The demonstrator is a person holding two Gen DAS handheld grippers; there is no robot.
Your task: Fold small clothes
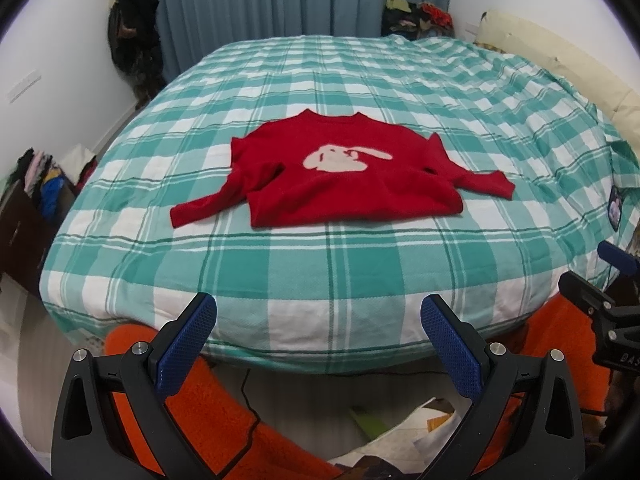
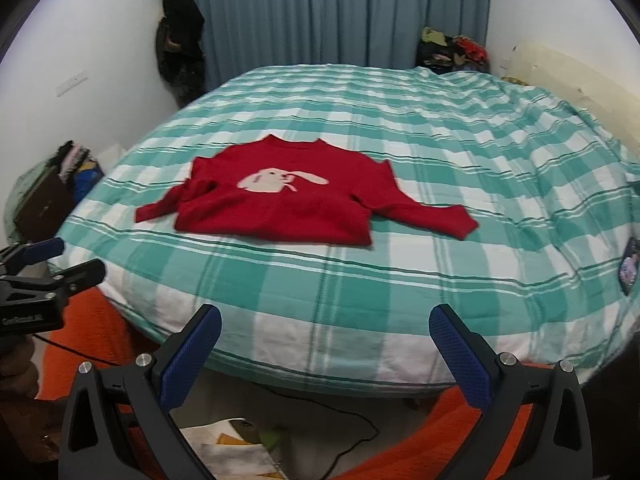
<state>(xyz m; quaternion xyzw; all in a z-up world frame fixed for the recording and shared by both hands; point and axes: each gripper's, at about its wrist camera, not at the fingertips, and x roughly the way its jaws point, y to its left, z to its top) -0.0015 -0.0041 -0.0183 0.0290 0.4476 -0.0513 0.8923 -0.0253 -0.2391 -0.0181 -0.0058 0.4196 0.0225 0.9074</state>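
At nine o'clock in the left wrist view, a heap of mixed clothes sits on a dark cabinet beside the bed. The left tool hangs off the bed's near edge at six o'clock, its blue-padded fingers spread wide with nothing between them. A red sweater with a pale rabbit motif lies flat, front up, on the green-and-white checked cover, neckline toward twelve o'clock, both sleeves angled outward and down. In the right wrist view the sweater sits toward ten o'clock, well apart from the right tool, which is also spread and empty. A second clothes pile lies at one o'clock by the curtain.
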